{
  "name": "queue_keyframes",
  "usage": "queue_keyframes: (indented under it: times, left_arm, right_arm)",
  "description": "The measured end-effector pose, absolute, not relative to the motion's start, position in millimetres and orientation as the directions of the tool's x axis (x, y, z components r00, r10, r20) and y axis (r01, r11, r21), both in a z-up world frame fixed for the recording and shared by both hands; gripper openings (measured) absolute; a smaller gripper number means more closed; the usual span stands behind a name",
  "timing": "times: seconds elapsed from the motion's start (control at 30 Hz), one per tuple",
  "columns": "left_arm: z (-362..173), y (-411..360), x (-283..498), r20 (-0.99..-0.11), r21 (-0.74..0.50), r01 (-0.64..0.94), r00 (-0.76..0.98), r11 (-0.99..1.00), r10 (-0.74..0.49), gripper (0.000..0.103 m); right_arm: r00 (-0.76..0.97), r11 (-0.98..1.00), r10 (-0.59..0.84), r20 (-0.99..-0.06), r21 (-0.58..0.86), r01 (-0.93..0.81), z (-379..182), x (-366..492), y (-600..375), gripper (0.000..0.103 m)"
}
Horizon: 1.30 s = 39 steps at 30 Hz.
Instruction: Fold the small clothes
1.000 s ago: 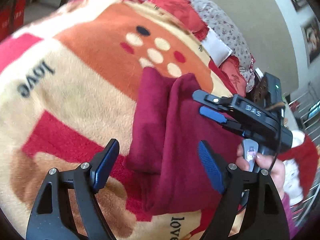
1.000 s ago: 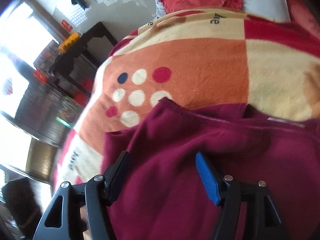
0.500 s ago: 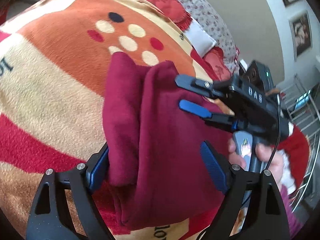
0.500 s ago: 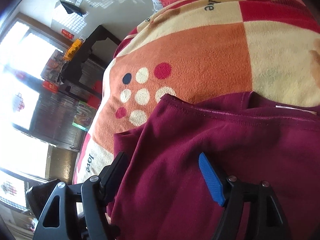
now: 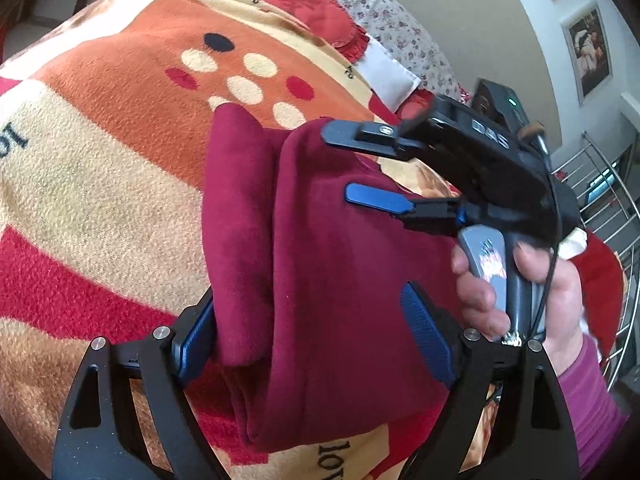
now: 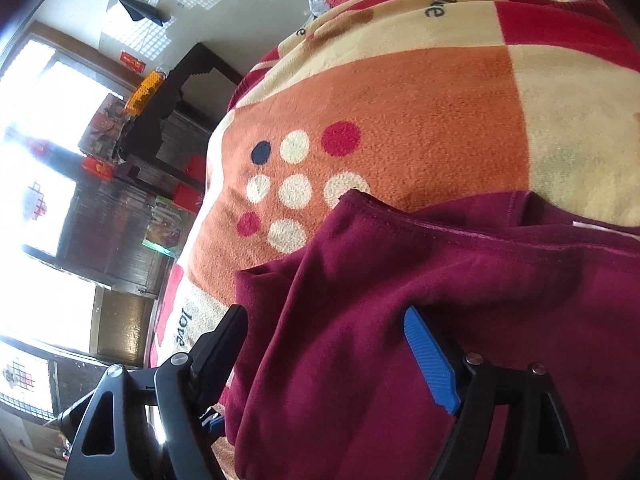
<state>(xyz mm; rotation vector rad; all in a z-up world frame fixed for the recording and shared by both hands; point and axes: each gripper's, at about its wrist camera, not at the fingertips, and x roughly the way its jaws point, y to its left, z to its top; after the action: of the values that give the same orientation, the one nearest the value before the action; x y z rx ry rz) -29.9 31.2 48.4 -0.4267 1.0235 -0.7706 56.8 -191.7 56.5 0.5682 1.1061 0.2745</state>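
Note:
A dark red fleece garment [image 5: 320,264] lies folded lengthwise on a patterned blanket [image 5: 100,160]; it also shows in the right wrist view [image 6: 440,320]. My left gripper [image 5: 312,336] is open, its fingers standing either side of the garment's near part, the left pad against the folded edge. My right gripper [image 6: 328,344] is open over the garment; in the left wrist view it [image 5: 348,164] reaches in from the right, jaws apart above the cloth, held by a hand [image 5: 520,280].
The blanket [image 6: 400,100] covers a bed, with red and floral pillows [image 5: 320,16] at its far end. A dark cabinet [image 6: 168,100] and bright windows stand beyond the bed's edge. A metal rack [image 5: 616,208] stands at the right.
My left gripper has moved forward until its fingers straddle the garment's folded edge. The right gripper has shifted slightly over the cloth. Both stayed open.

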Motion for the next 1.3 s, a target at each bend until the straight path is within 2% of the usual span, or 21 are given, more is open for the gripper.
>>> queue_keyframes:
  times: [0.2,0.3,0.4,0.5,0.73,1.03,1.13,1.3]
  left_arm:
    - [45.1,39.7,-36.3,-0.567,-0.671,0.379,0.292,0.638,-0.77,0.086]
    - [46.3,40.8,-38.6,-0.563,-0.669,0.391,0.289,0.632,-0.775,0.086]
    - [44.1,40.3,-38.5,-0.581,-0.656,0.383,0.294,0.65,-0.759,0.086]
    - [44.9,41.7,-41.9,-0.57,-0.66,0.396,0.291,0.639,-0.768,0.086]
    - [47.9,36.7,-47.8,-0.587,-0.642,0.395,0.298,0.657,-0.753,0.086]
    - [51.6,22.7,-49.9,-0.607,-0.619,0.4,0.303,0.676,-0.735,0.086]
    - [55.6,15.4,-51.1,-0.609,-0.608,0.414,0.304,0.677,-0.733,0.086]
    - [61.4,3.1,-57.8,-0.634,-0.566,0.434,0.315,0.701,-0.706,0.086]
  right_arm:
    - [0.382,0.864,0.46,-0.802,0.503,0.017,62.1,75.2,-158.8,0.083]
    - [0.297,0.879,0.464,-0.835,0.475,-0.036,56.0,86.8,-128.7,0.083]
    - [0.237,0.936,0.351,-0.906,0.339,-0.093,48.0,97.4,-101.4,0.085]
    - [0.187,0.948,0.307,-0.933,0.282,-0.145,44.4,102.5,-90.8,0.087]
    - [0.16,0.928,0.372,-0.914,0.363,-0.082,46.5,111.7,-109.0,0.086]
    - [0.12,0.961,0.234,-0.965,0.211,-0.179,41.1,113.3,-80.3,0.096]
    - [0.106,0.968,0.177,-0.978,0.154,-0.196,38.1,118.3,-77.5,0.096]
    - [0.112,0.967,0.192,-0.975,0.168,-0.19,40.3,121.5,-83.4,0.094]
